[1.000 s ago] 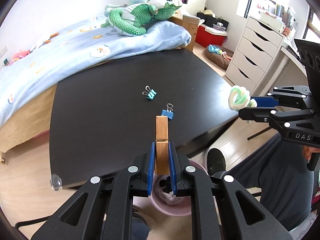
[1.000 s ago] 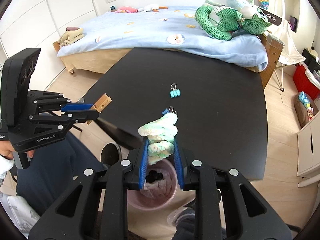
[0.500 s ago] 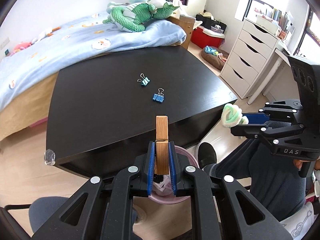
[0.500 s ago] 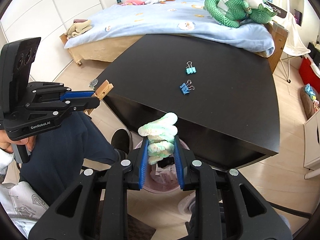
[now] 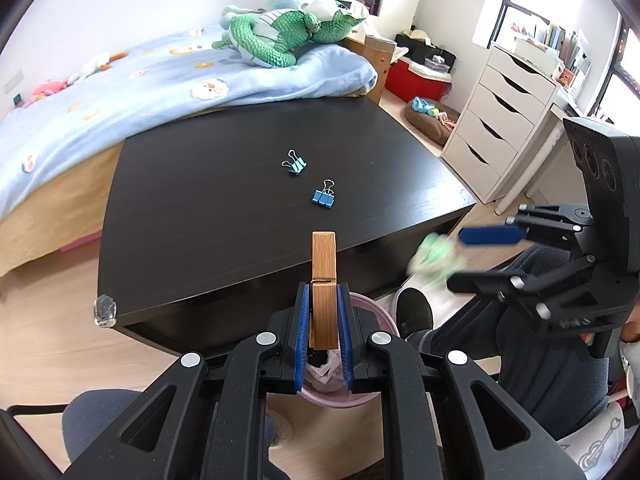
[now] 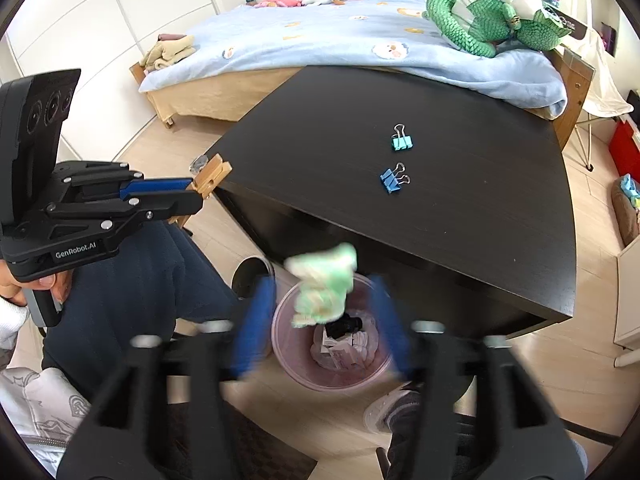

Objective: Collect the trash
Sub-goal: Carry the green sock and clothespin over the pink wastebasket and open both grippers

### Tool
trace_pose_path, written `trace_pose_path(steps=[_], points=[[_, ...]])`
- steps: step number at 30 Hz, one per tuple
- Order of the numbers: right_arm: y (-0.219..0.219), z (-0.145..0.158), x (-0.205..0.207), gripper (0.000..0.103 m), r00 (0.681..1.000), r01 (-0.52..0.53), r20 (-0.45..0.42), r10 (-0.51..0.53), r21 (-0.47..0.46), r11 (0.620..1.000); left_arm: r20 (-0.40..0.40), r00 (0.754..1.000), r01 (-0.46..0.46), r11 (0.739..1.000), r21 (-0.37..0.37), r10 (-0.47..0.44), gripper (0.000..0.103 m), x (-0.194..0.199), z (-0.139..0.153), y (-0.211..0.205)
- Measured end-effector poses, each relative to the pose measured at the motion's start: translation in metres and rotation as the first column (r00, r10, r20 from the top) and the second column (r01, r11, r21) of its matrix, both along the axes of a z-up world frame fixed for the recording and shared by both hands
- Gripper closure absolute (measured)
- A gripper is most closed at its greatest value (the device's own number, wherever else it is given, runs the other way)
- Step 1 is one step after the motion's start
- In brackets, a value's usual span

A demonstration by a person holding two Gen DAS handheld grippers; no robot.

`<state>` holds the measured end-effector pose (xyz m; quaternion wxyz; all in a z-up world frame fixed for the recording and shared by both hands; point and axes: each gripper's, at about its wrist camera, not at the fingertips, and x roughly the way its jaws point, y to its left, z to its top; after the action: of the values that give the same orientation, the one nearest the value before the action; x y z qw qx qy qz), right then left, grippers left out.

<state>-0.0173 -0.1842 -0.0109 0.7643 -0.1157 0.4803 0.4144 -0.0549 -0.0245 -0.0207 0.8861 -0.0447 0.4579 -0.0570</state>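
Left wrist view: the left gripper [image 5: 323, 336] is held level over the pink bin [image 5: 384, 316], jaws clamped on 1 wooden clothespin [image 5: 323, 280]. 2 binder clips are counted on the black table [image 5: 208, 208]: teal [image 5: 295, 163], blue [image 5: 323, 197].

Right wrist view: the right gripper [image 6: 320, 320] is seen w/ fingers spread wide, blurred. vs 0.5 s ago, the green-white wad [image 6: 322, 286] is no longer pinched; it is loose above the bin, not yet in.

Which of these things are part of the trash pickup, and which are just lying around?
Job: green-white wad dropping from the open right gripper; wooden clothespin in the left gripper; pink bin; two binder clips.
Bystanders: plush dragon, bed, drawers.
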Motion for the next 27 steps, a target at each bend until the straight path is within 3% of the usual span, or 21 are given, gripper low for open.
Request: trace_pose_path(steps=[3,9,27], points=[[-0.003,0.001,0.002,0.016,1.0,0.015,-0.001,-0.015,0.009,1.0,-0.001,1.0,0.007,1.0,0.0,-0.007,0.089,-0.001,0.0,0.0],[-0.012,0.004,0.008,0.005,0.998,0.065,-0.001,-0.065,0.025,0.998,-0.005,1.0,0.025,1.0,-0.003,-0.025,0.089,0.0,-0.001,-0.004],[-0.03,0.015,0.009,0.003,0.986,0.163,0.037,-0.163,0.005,0.987,-0.01,0.996,0.093,0.996,0.002,-0.093,0.089,0.006,0.002,-0.023]])
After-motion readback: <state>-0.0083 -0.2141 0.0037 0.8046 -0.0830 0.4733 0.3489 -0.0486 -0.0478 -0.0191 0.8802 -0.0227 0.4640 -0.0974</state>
